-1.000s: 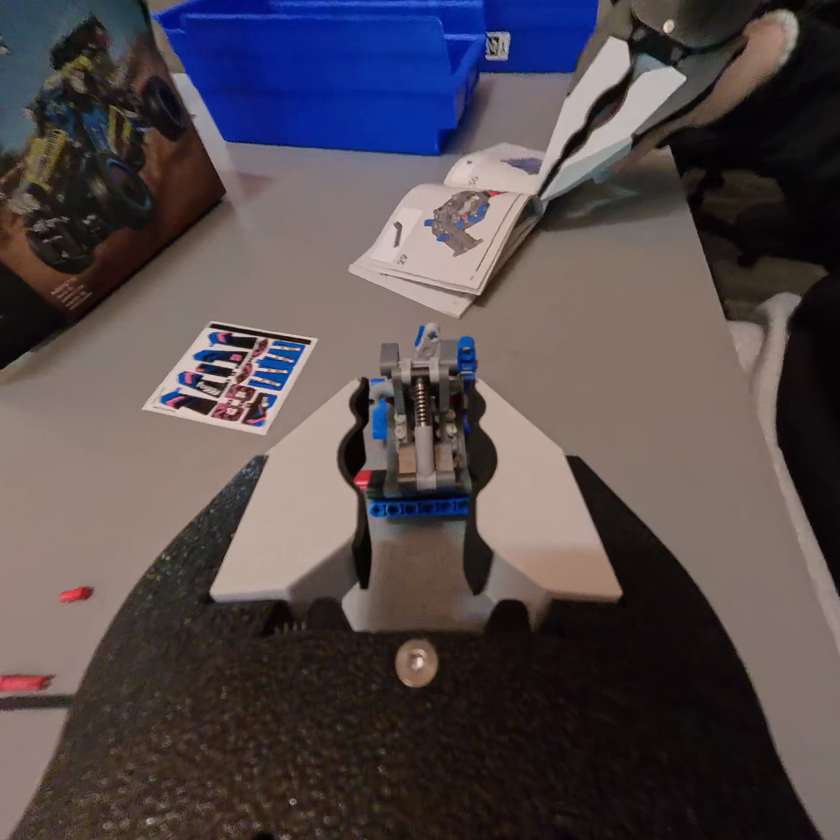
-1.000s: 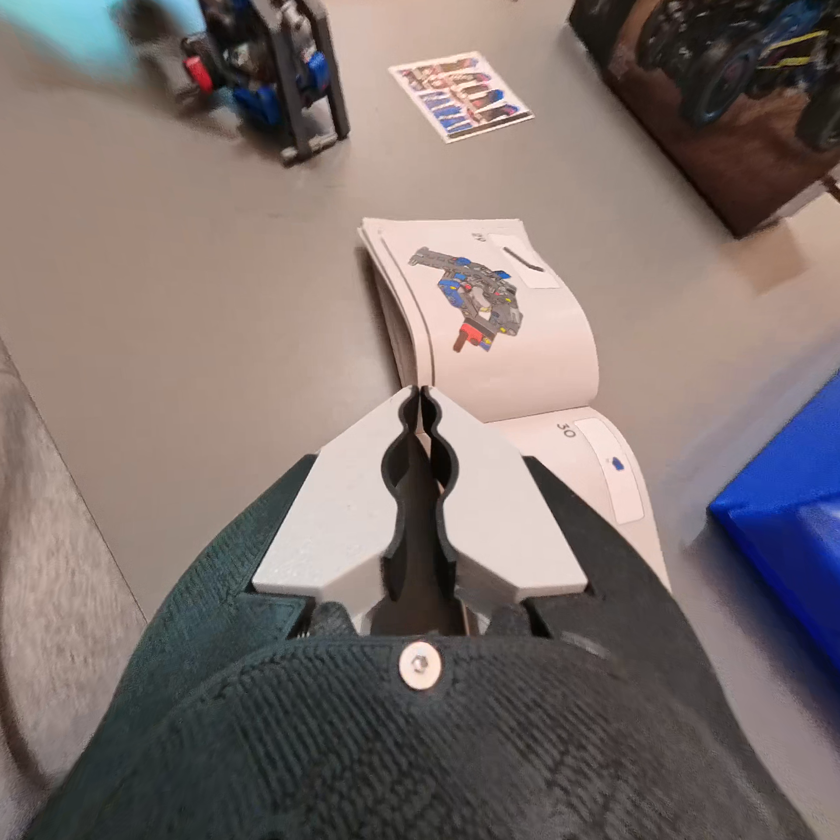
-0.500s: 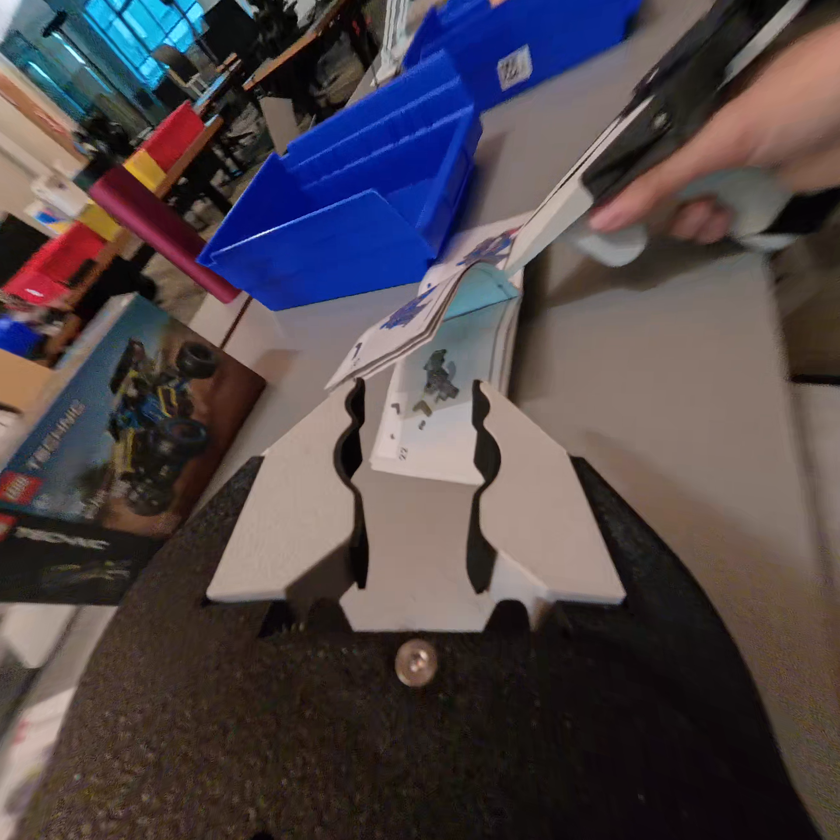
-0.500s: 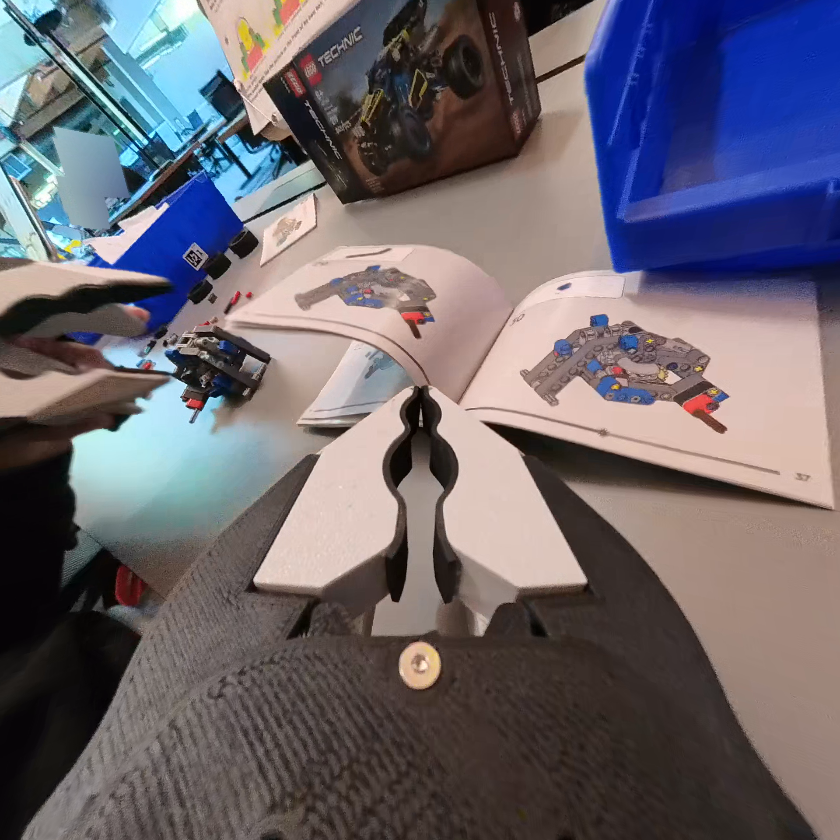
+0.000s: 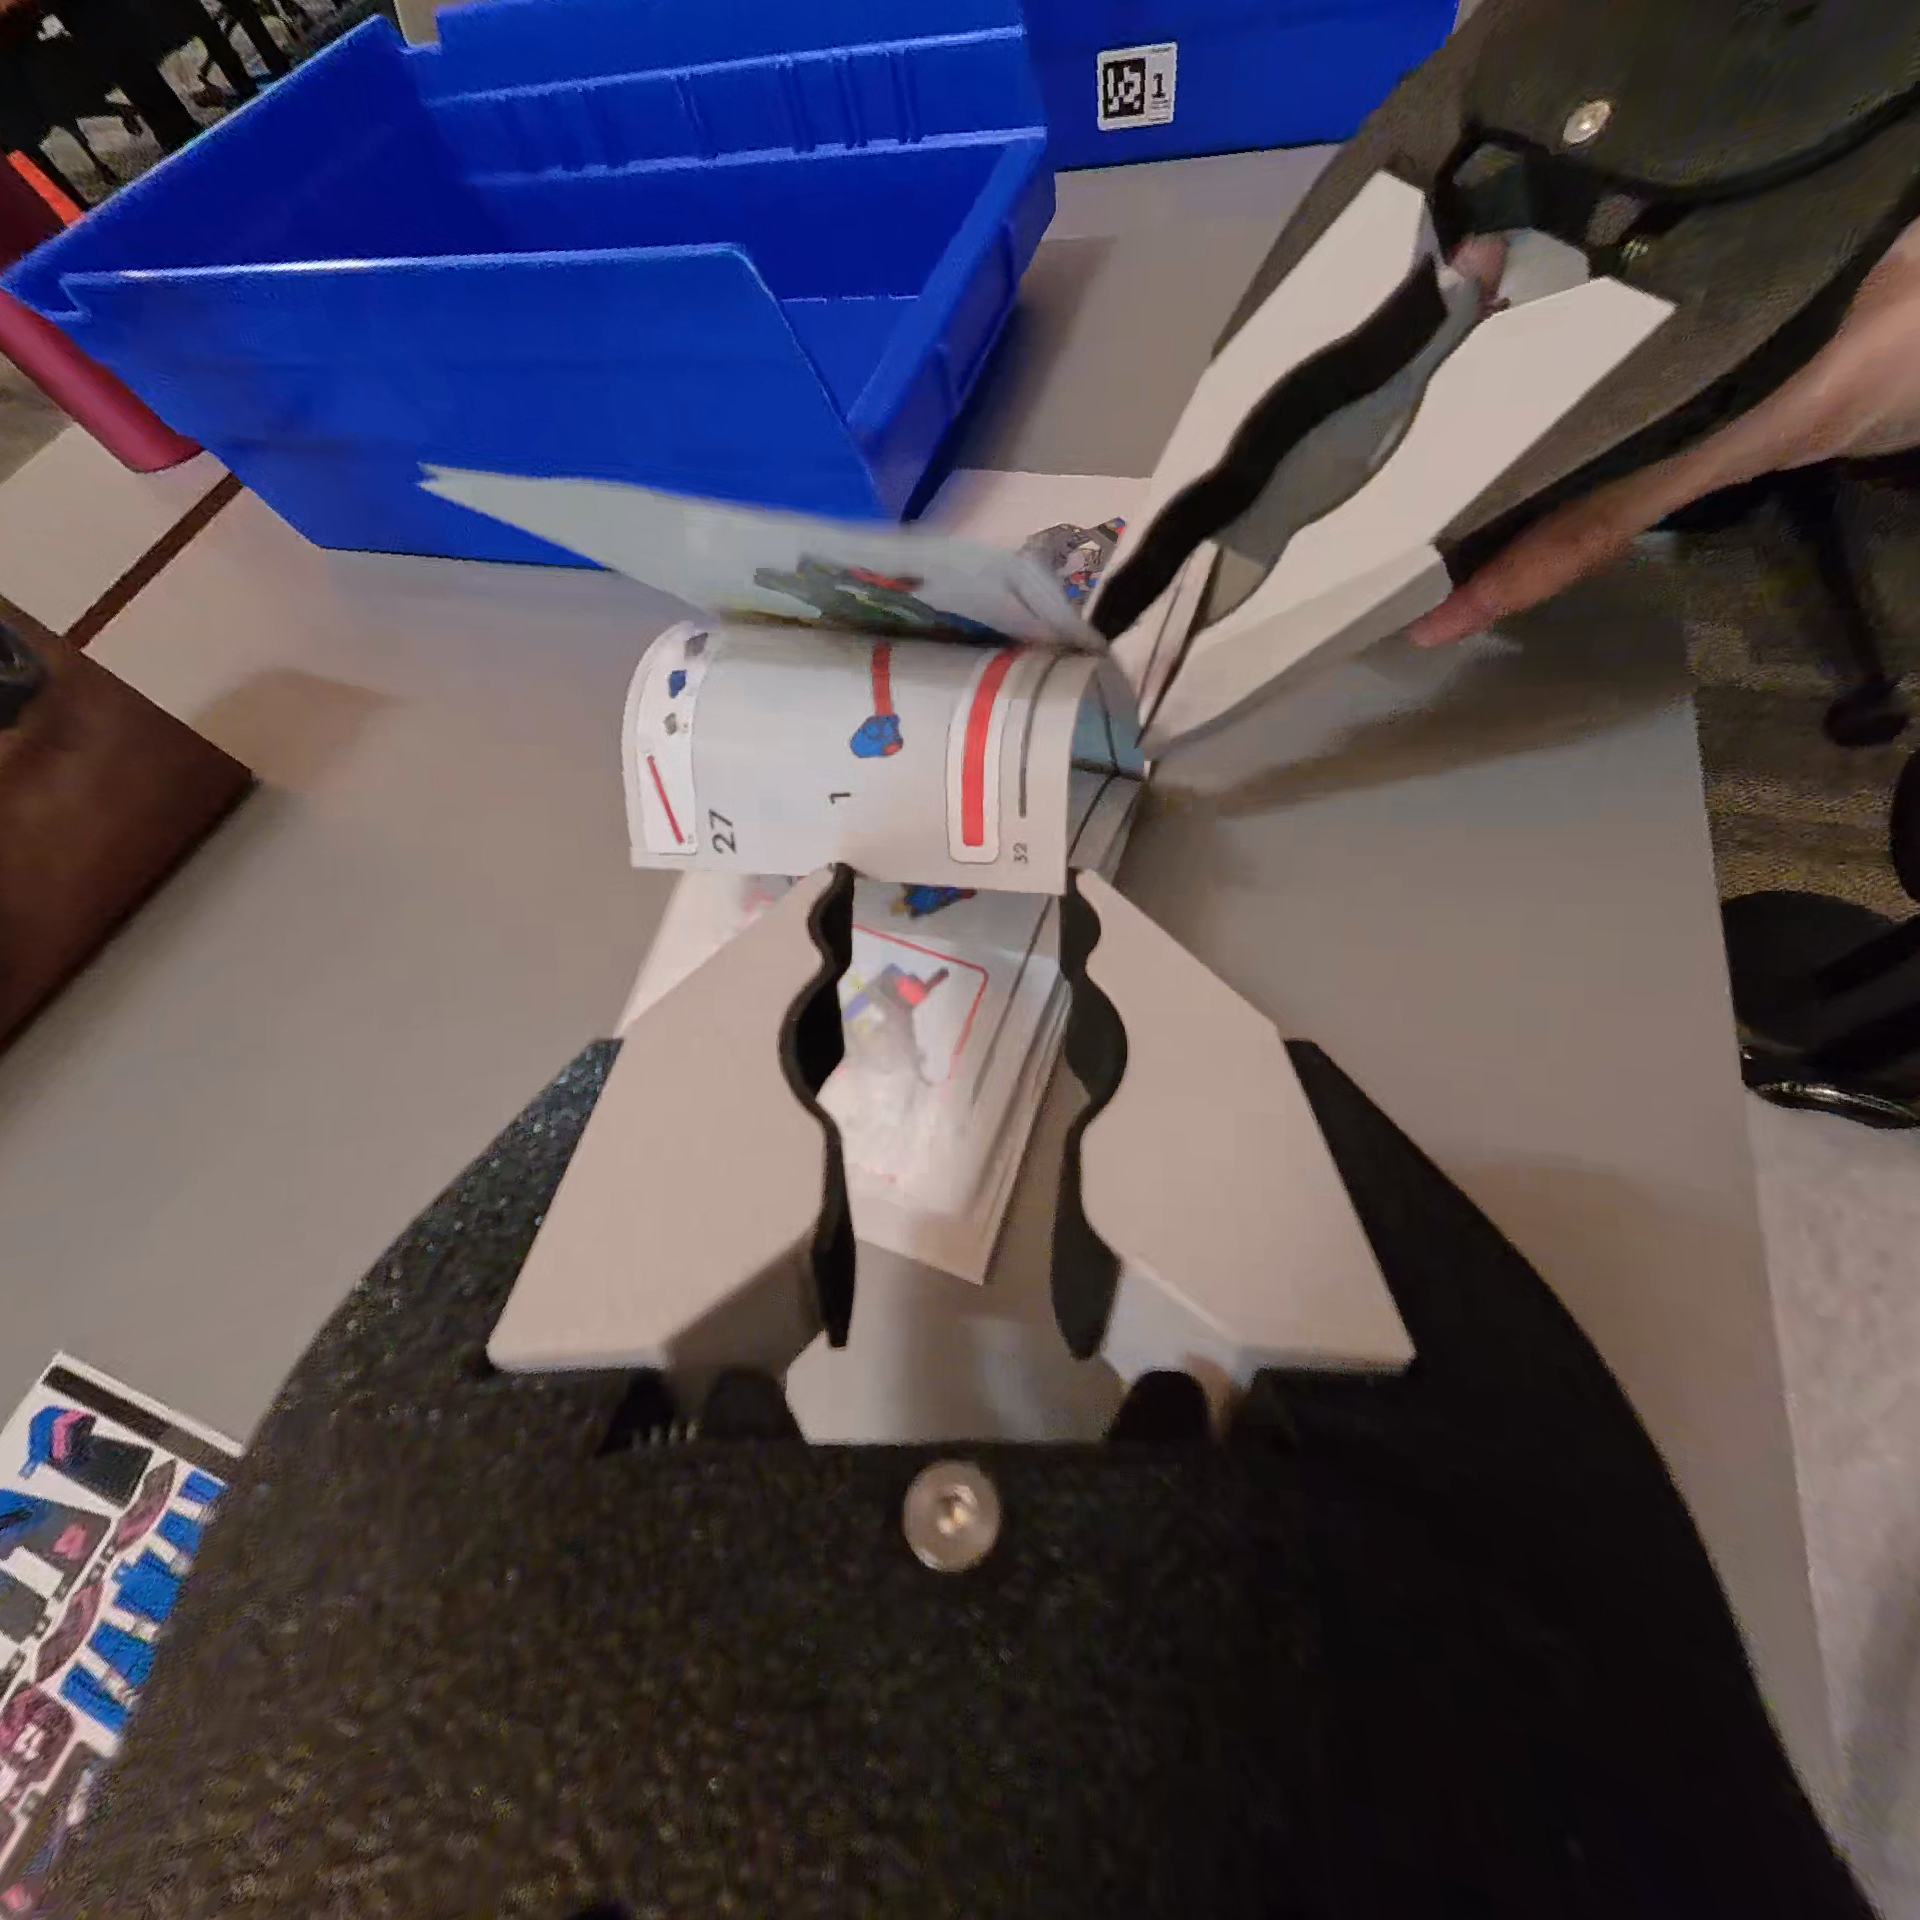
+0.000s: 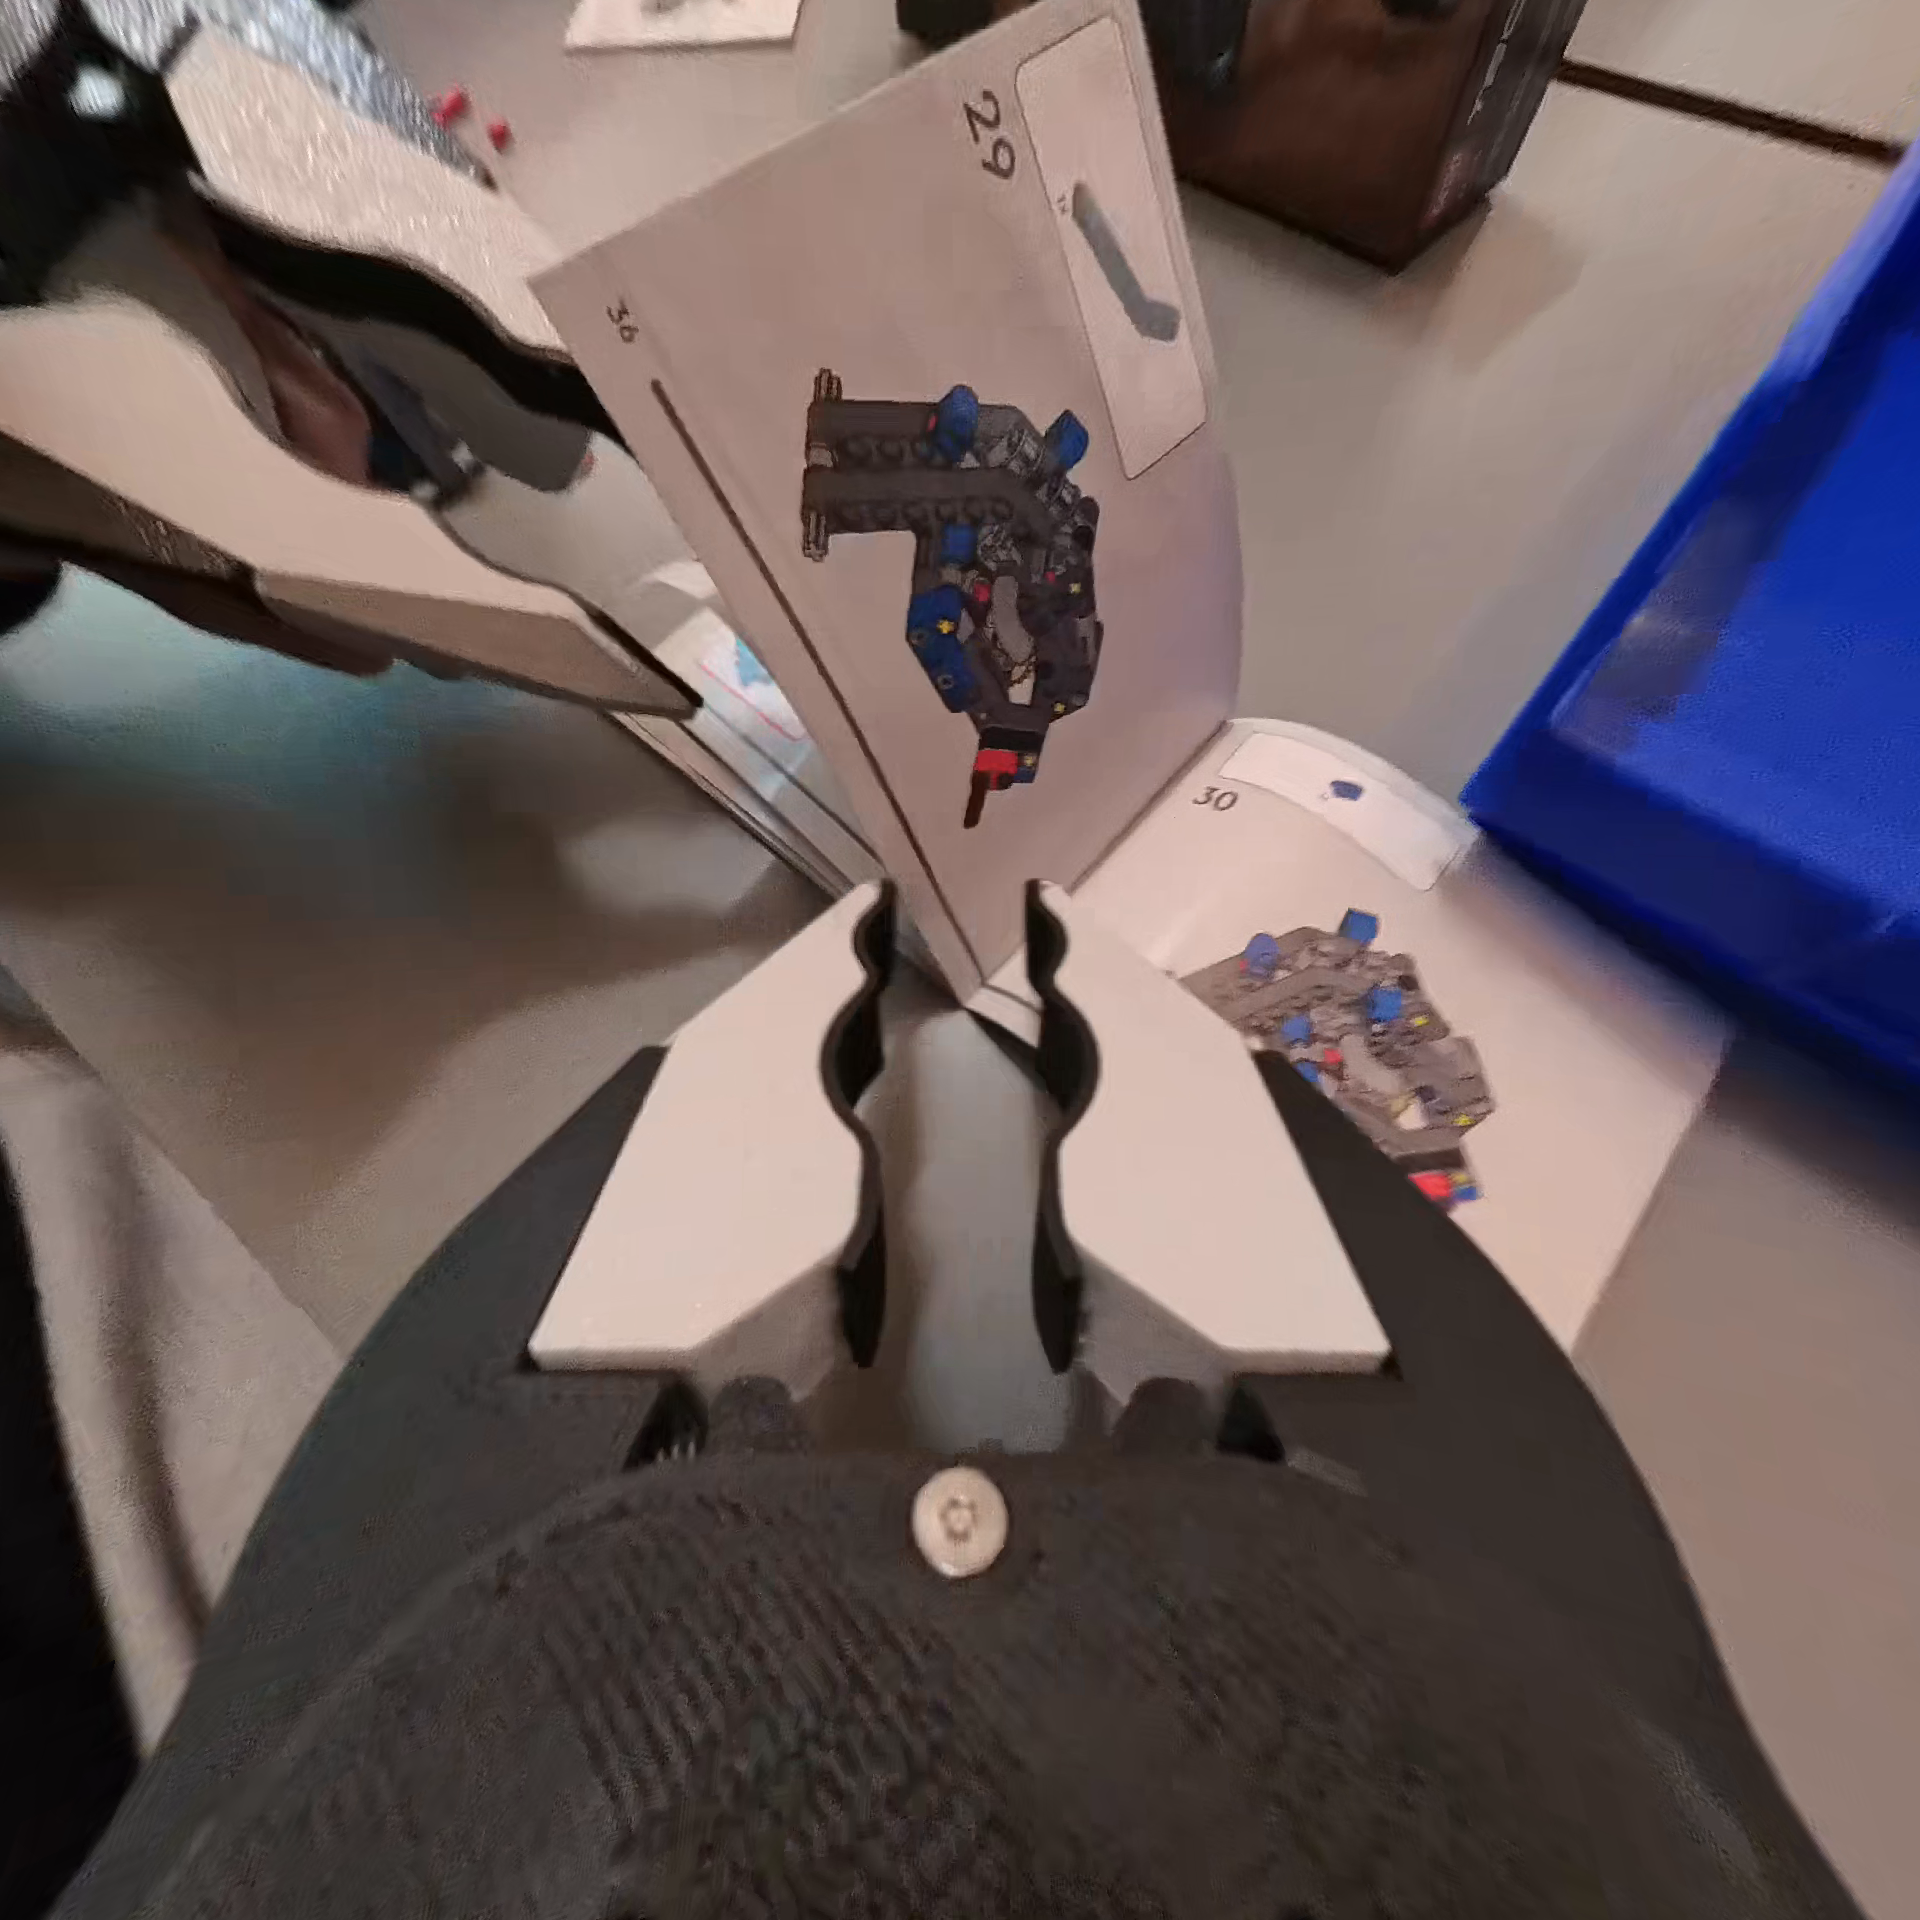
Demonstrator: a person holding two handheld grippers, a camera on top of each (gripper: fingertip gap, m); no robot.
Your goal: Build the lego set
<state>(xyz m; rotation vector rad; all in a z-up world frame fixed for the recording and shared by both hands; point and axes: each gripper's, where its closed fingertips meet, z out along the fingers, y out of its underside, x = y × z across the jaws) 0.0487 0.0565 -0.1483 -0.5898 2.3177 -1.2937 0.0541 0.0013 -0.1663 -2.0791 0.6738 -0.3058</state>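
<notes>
table (image 5: 312,987) grey, bearing blue bin (image 5: 540,312), booklet (image 5: 852,748).

It looks like an office or lab workroom: a plain grey laminate surface (image 5: 364,935) fills the frame, big blue plastic parts bins (image 5: 540,281) stand along its upper edge, and speckled carpet (image 5: 1766,727) with a dark chair base (image 5: 1829,997) shows at right.

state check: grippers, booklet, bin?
left gripper: open, empty, tips at the booklet
right gripper: open, a page between its tips
booklet: open on table, one page standing up
bin: upright, open top
</notes>
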